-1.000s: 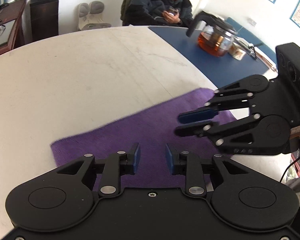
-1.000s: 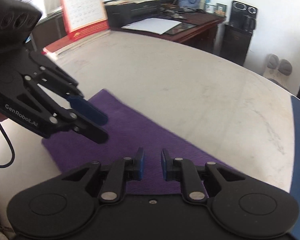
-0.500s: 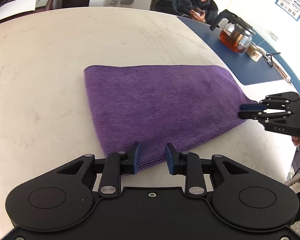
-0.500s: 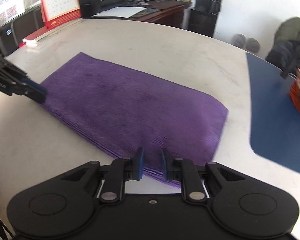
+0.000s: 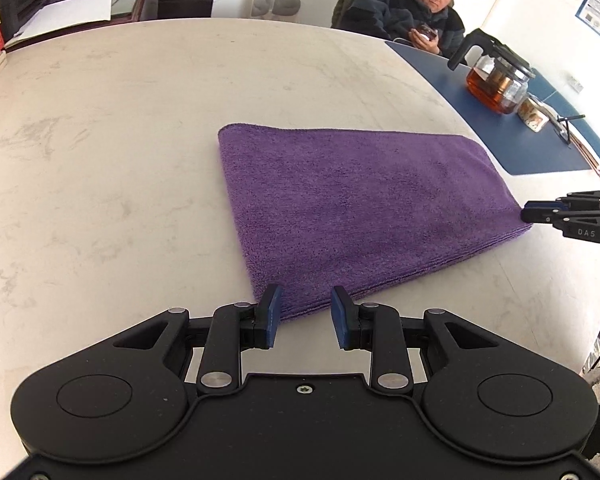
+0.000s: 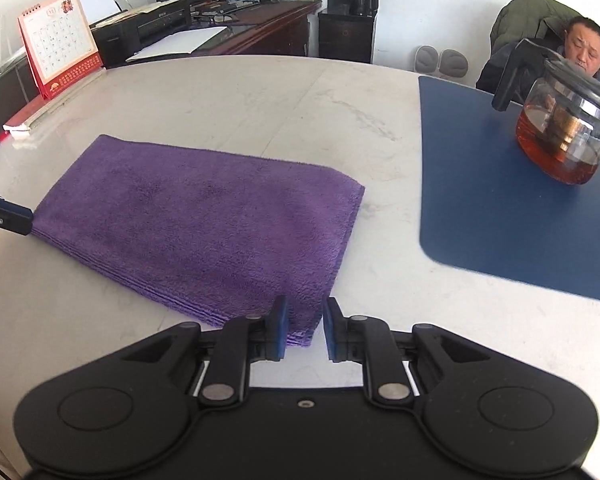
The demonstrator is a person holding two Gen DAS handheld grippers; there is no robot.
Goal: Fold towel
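A purple towel (image 5: pixel 360 200) lies folded flat on the white table (image 5: pixel 119 140), its stacked layer edges facing me. My left gripper (image 5: pixel 306 300) is open just above the towel's near left corner, which lies under the gap and untouched by the pads. My right gripper (image 6: pixel 304 312) hovers at the near right corner of the towel (image 6: pixel 203 224). Its jaws are opening a little, and the corner shows in the gap with no pad pressing on it. Each gripper's tip appears in the other view: the right gripper (image 5: pixel 532 213) and the left gripper (image 6: pixel 21 220).
A glass teapot (image 6: pixel 560 136) of tea stands on a blue mat (image 6: pixel 500 208) to the right of the towel. A person (image 5: pixel 412 12) sits at the far side of the table. A red desk calendar (image 6: pixel 57 44) stands at the far left, with a desk behind.
Both grippers have swung apart from close together over the towel's middle to its two near corners. The right jaws stand slightly wider.
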